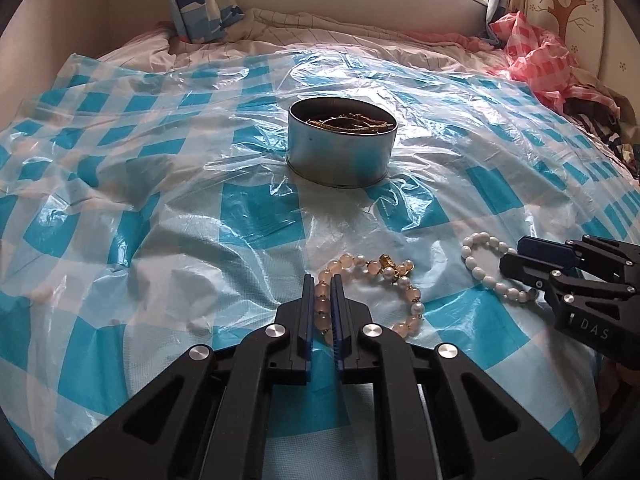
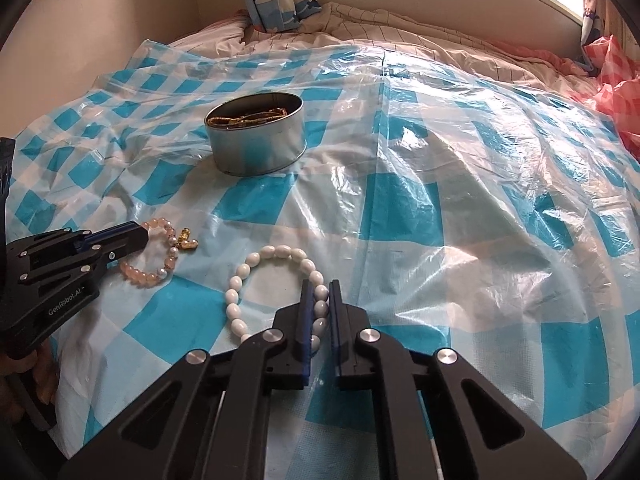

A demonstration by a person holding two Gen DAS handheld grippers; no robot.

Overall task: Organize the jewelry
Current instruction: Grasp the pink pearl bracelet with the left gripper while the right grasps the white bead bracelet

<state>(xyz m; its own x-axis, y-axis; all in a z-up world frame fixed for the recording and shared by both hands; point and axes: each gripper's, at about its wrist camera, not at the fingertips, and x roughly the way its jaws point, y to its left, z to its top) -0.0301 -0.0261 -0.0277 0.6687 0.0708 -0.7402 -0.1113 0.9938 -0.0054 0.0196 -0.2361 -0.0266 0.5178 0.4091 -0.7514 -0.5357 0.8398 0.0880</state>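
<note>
Grasp step, both bracelets taken at once on blue-checked plastic sheet (image 1: 248, 216) over bed. Left gripper (image 1: 322, 280) clenched on pink bead bracelet (image 1: 404, 280), lower centre. Right gripper (image 2: 321, 286) clenched on white bead bracelet (image 2: 276, 254). Next, judged: lift and carry needed to round metal tin (image 1: 340, 152), upper centre, gold chains already inside.

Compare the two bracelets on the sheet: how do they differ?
Colour: the pink bracelet has peach beads mixed with small pearls; the white bracelet is plain white.
Extras: the pink bracelet carries a gold charm; the white bracelet has none.
Grip: the left gripper pinches the pink bracelet, the right gripper pinches the white bracelet.
Shared: both are beaded loops lying on the checked sheet, outside the tin.
</note>
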